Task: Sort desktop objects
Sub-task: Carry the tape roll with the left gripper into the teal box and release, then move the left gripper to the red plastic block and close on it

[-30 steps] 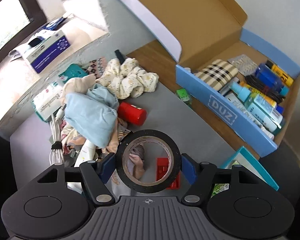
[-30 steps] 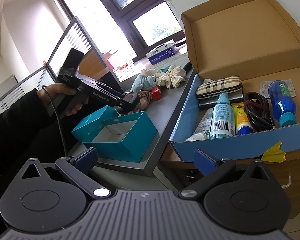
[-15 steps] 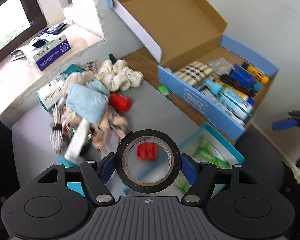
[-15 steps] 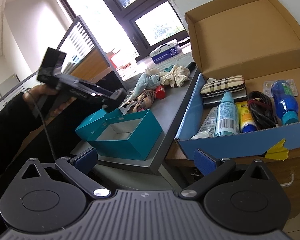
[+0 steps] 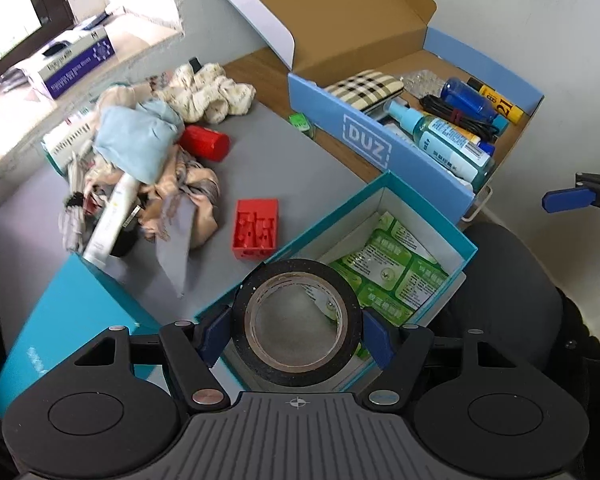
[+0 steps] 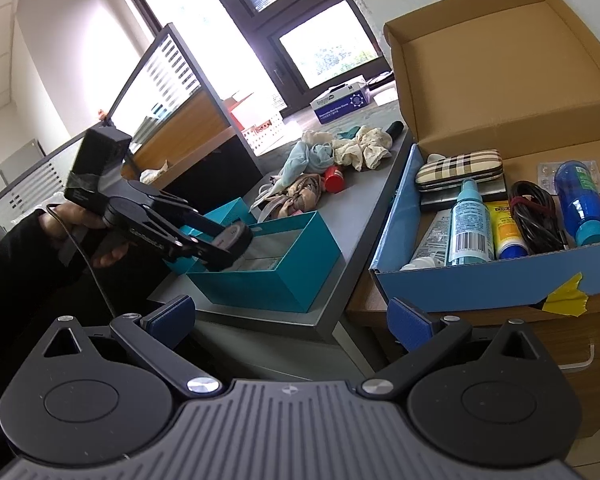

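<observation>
While the black tape roll hides the teal box's near corner.

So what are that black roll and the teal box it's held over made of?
The black roll looks like glossy plastic tape on a pale core, possibly cardboard; layered edges show. The teal box looks like matte paperboard: crisp folded walls, white inside.

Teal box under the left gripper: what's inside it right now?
The open teal box holds green sachets lying across its floor. The black tape roll, held by the left gripper, covers the near part, so anything below it is hidden.
</observation>
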Action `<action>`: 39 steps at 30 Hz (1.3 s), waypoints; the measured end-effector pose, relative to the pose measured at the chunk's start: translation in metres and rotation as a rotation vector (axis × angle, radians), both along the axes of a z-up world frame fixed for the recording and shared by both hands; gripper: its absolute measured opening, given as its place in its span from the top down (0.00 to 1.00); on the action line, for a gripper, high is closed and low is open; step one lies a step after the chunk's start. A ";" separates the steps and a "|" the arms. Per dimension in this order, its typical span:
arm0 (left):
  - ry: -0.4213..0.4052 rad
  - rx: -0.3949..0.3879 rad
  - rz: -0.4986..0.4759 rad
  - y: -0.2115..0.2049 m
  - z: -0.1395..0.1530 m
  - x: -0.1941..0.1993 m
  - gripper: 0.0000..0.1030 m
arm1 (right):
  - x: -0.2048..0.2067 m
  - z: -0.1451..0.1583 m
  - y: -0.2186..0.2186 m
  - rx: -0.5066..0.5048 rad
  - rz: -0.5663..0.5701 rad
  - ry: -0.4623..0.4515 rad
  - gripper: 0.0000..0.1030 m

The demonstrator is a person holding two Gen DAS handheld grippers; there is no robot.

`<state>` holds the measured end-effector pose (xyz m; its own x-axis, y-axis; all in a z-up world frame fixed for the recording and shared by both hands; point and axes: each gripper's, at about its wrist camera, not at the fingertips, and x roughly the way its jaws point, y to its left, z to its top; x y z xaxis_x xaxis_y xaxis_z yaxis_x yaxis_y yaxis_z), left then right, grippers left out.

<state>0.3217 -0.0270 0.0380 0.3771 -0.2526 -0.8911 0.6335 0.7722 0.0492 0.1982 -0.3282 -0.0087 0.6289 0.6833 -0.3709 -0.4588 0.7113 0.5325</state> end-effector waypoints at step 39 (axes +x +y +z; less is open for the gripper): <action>-0.264 -0.258 0.060 0.025 0.023 -0.002 0.00 | 0.002 -0.003 -0.003 -0.003 -0.012 0.011 0.00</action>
<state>0.3194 -0.0024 0.0606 0.6065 -0.4265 -0.6710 0.5779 0.8161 0.0035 0.1998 -0.3316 -0.0114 0.6328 0.6748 -0.3798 -0.4441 0.7181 0.5358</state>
